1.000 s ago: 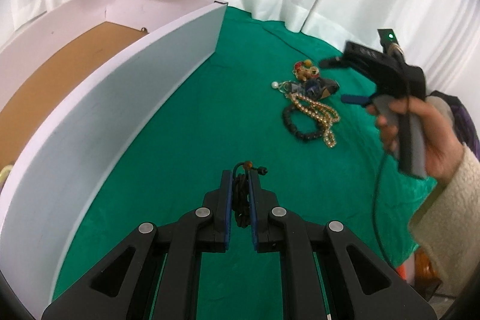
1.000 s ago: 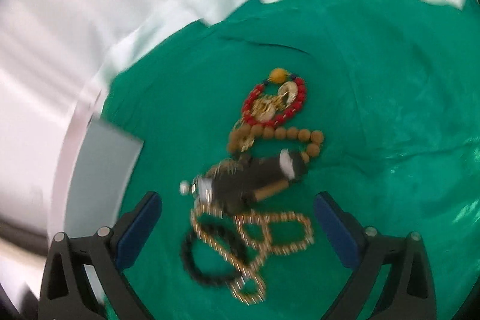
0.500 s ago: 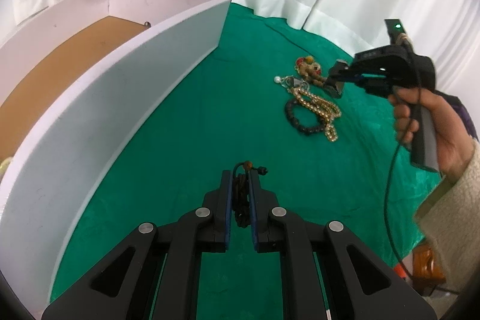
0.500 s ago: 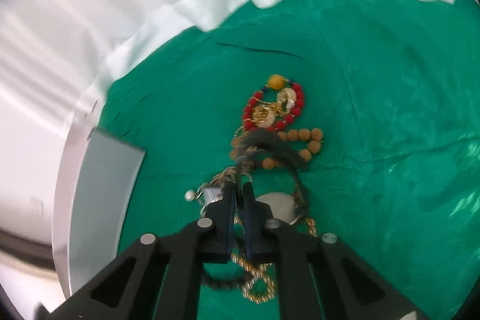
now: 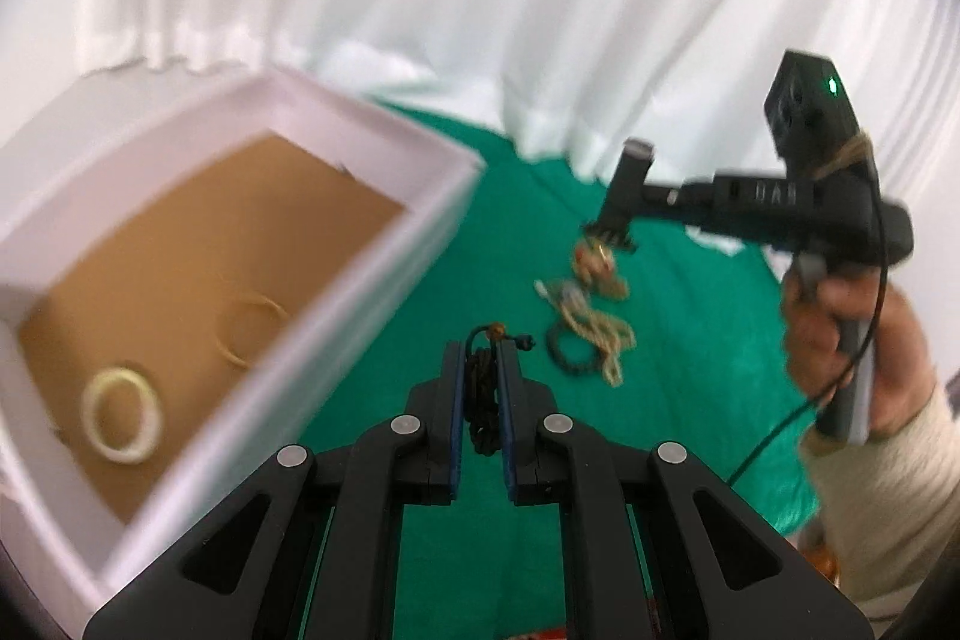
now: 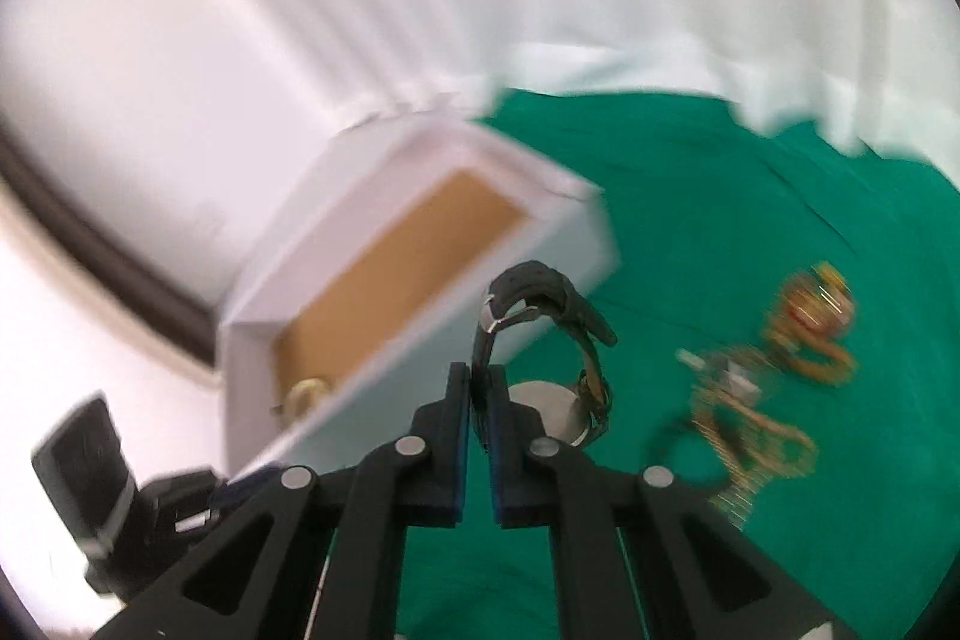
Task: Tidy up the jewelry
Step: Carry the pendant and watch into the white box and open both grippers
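The job is partly done. Inside the white box (image 5: 414, 244) 2 pieces already lie on the brown floor: a pale ring-shaped bangle (image 5: 123, 415) and a thin gold hoop (image 5: 249, 325). 2 more are in hand. The left gripper (image 5: 480, 382) has its jaws closed on a dark corded bracelet (image 5: 482, 400) with a small orange bead at the top, held above the green surface (image 5: 420, 340) just beside the box wall. The right gripper (image 6: 478, 403) has its jaws pinched tight on the black strap of a wristwatch (image 6: 555, 334), whose round case hangs to the right, clear of the cloth. Left to sort is the tangled heap of jewelry (image 5: 591, 316) on the surface: red and wooden beads, a gold chain, a black bead bracelet. Judging by that, well over half remains.
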The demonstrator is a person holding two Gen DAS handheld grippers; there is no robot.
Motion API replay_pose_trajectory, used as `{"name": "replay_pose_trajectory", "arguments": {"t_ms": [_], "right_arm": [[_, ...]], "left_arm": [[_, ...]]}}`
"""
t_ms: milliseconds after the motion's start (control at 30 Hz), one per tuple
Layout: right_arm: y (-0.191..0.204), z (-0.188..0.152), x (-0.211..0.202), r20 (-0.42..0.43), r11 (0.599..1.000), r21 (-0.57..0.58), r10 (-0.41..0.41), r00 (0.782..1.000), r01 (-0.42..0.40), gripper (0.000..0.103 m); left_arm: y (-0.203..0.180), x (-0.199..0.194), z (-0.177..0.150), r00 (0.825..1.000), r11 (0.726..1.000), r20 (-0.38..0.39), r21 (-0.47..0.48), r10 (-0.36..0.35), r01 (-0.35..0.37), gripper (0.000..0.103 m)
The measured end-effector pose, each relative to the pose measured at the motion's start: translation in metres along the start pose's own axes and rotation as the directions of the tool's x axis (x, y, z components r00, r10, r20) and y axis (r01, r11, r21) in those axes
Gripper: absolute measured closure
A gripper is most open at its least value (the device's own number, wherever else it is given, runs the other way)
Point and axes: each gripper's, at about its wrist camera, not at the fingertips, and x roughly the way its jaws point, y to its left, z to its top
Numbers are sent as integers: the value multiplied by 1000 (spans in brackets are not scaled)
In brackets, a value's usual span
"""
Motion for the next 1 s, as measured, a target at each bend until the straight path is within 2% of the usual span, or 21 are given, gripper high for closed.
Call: {"name": "replay_pose_trajectory", "arguments": {"t_ms": [67,167,300,433,567,633,667,700,800,867,1000], "right_arm": [[38,14,17,-9,996,-81,45,999,-46,98],[82,31,51,-30,982,-170,75,997,-79,98],[115,44,109,-68,965,-256,43,997,-59,98],[117,39,171,-130,952,-307,-53,990,11,97],[104,35,204,-154,956,-289,-104,983,56,94],[98,36,210,-151,960,-267,-129,980,85,79],[96,38,209,-149,962,-258,-131,980,89,59],[94,38,205,-143,964,-249,-130,981,92,47],[93,37,186,-121,967,-240,-115,986,83,47],[91,31,169,-98,968,-239,-105,990,78,45],[86,0,135,-40,954,-273,-142,989,126,31]], "left_arm": [[16,-16,13,999,999,33,-16,43,-42,94],[53,-27,29,987,988,59,-58,149,-146,94],[100,-8,35,975,966,7,-134,223,-220,94],[137,26,26,965,946,-84,-190,250,-262,94],[155,59,8,954,936,-162,-207,254,-284,94],[158,68,5,946,932,-191,-205,262,-300,93],[158,66,3,942,928,-197,-206,271,-310,85],[157,65,0,940,925,-197,-207,279,-318,70],[152,56,-7,939,922,-166,-204,300,-330,45],[146,48,-11,941,924,-147,-194,304,-329,38],[126,36,-13,941,935,-82,-114,328,-336,16]]}}
